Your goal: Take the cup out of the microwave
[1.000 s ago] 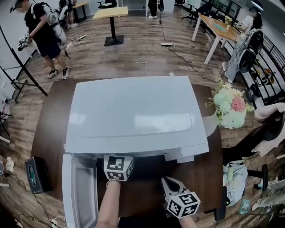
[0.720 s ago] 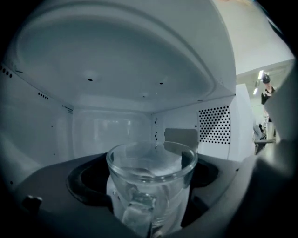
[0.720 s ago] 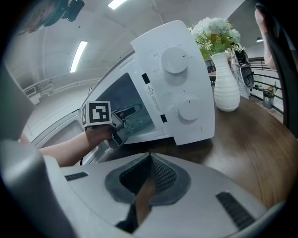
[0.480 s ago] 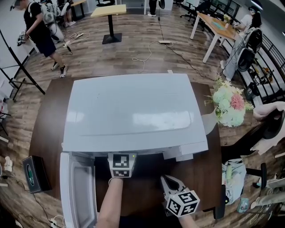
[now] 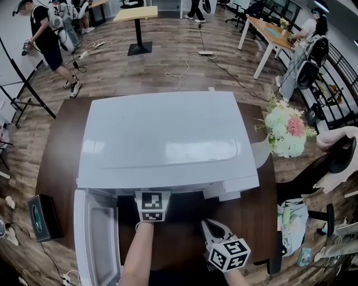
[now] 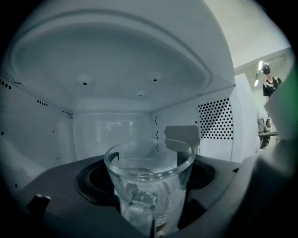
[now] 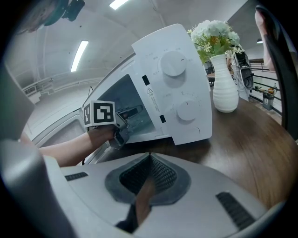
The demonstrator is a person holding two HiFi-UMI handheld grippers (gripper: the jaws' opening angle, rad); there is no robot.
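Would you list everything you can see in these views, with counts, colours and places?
microwave: one, white, on the table, door swung open at its left.
cup: one, clear glass, upright inside the microwave.
table: one, dark brown, under the microwave.
vase of flowers: one, white vase, white, pink and green blooms, right of the microwave.
box: one, black, by the table's front left corner.
cables: several, pale, on the wooden floor.
far tables: two, light wood, background.
people: at least three, background.
left gripper: one, reaching into the microwave, fingers either side of the cup and just closing; contact unclear.
right gripper: one, white, shut and empty, above the table's front edge.
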